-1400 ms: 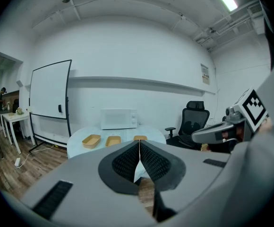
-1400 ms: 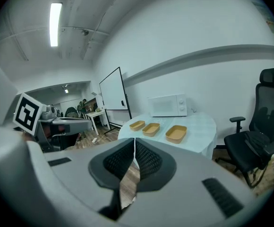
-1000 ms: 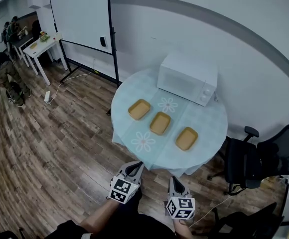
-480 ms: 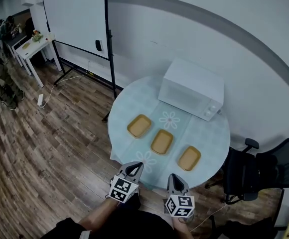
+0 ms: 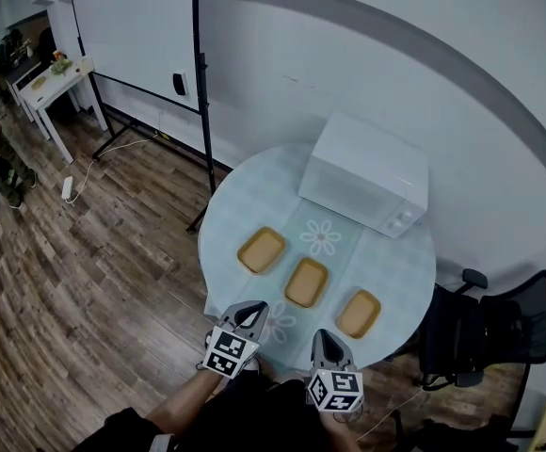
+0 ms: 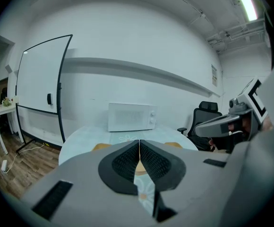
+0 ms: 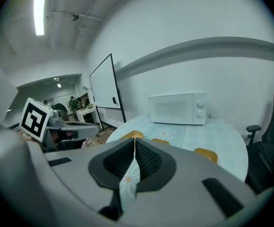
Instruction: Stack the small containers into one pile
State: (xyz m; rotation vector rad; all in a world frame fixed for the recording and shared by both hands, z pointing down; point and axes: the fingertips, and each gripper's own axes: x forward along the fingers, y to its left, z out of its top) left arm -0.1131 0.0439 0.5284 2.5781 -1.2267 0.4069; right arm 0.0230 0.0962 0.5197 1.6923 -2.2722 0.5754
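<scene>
Three shallow yellow containers lie apart in a slanted row on the round table: left container (image 5: pixel 261 250), middle container (image 5: pixel 307 282), right container (image 5: pixel 359 313). My left gripper (image 5: pixel 250 308) and right gripper (image 5: pixel 323 336) hover side by side at the table's near edge, both shut with nothing between the jaws. In the left gripper view the left gripper (image 6: pixel 139 141) points toward the table, with container edges (image 6: pixel 101 146) showing on either side. The right gripper view shows the right gripper (image 7: pixel 134 140) short of the yellow containers (image 7: pixel 206 154).
A white microwave (image 5: pixel 364 173) stands at the back of the table (image 5: pixel 405 262). A black office chair (image 5: pixel 499 332) stands to the right, a whiteboard on a stand (image 5: pixel 132 36) to the left, a small white table (image 5: pixel 52 78) far left. Wooden floor (image 5: pixel 85 271) surrounds the table.
The table has drawn nearer and lower in the head view. Both grippers stay shut and now hang over the table's near edge.
</scene>
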